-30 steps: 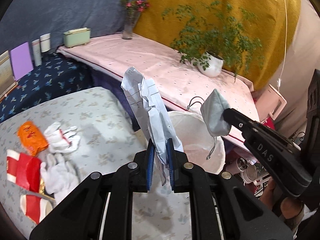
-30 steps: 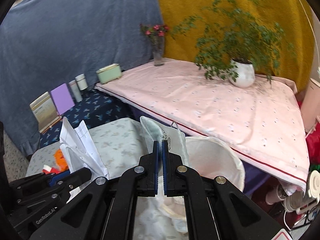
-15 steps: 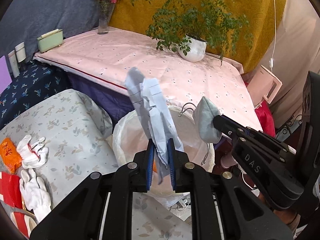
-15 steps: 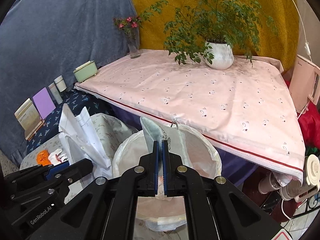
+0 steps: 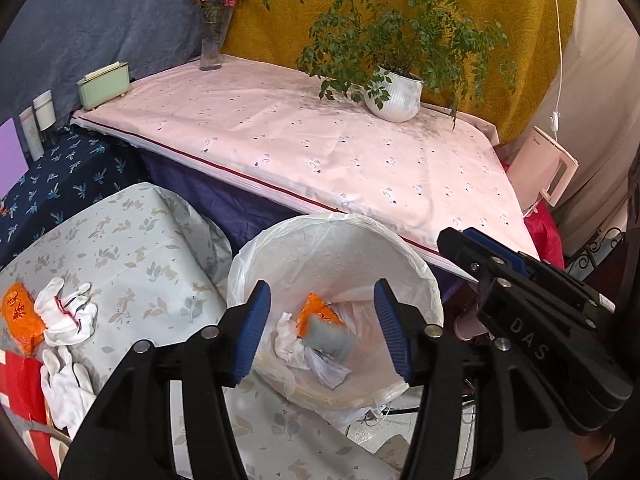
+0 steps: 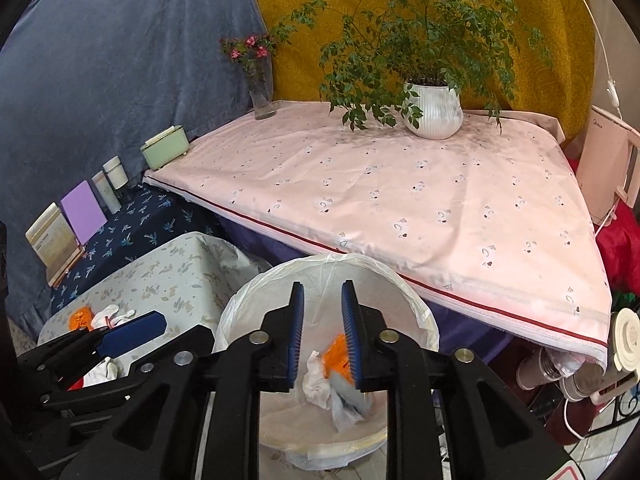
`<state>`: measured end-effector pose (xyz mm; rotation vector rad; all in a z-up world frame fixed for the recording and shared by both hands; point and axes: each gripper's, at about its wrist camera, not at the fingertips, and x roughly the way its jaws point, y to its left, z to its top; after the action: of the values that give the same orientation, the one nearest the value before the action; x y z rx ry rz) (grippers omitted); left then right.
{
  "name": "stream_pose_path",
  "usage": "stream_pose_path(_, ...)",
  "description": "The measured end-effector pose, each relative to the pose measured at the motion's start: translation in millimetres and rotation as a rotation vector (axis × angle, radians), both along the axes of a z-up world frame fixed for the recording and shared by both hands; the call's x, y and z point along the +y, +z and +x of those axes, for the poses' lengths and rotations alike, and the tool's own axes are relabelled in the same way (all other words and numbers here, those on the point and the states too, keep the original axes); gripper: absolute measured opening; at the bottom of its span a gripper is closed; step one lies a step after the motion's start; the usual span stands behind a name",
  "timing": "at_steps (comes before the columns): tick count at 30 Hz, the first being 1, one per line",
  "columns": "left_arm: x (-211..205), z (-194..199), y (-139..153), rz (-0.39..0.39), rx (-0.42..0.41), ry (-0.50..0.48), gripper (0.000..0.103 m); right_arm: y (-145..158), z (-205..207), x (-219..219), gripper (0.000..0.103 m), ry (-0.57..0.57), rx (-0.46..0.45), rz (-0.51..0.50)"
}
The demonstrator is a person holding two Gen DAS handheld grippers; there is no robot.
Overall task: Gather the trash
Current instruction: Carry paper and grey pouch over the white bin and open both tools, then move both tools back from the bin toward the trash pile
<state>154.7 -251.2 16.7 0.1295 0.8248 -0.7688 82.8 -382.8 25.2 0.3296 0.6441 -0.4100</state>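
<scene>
A white lined trash bin stands below both grippers. Inside it lie an orange wrapper, a grey mask and crumpled white paper. My left gripper is open and empty above the bin. My right gripper is open and empty above it too, and shows at the right of the left wrist view. On the floral table remain an orange packet, white gloves and red-white wrappers.
A pink-covered table stands behind the bin with a potted plant, a flower vase and a green box. A dark blue shelf holds bottles and cards. A pink appliance is at the right.
Both grippers have opened over the bin. The white paper left my left gripper and the grey mask left my right gripper; both now lie in the bin.
</scene>
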Motion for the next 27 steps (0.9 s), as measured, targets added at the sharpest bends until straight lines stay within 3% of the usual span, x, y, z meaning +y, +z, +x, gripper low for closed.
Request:
stream_pose_path(9,24,3,3,-0.009,0.003,0.06,0.058,12,-6,16,0.047,0.009,-0.021,-0.029)
stream_pose_path(16,64,0,9,-0.037,-0.002,0.143,0.069,20,-10,39,0.054,0.044,-0.038,-0.037)
stream_pose_path(27,143,0,3,-0.026,0.0,0.302,0.072,30,-9,96,0.058,0.123,-0.039,-0.104)
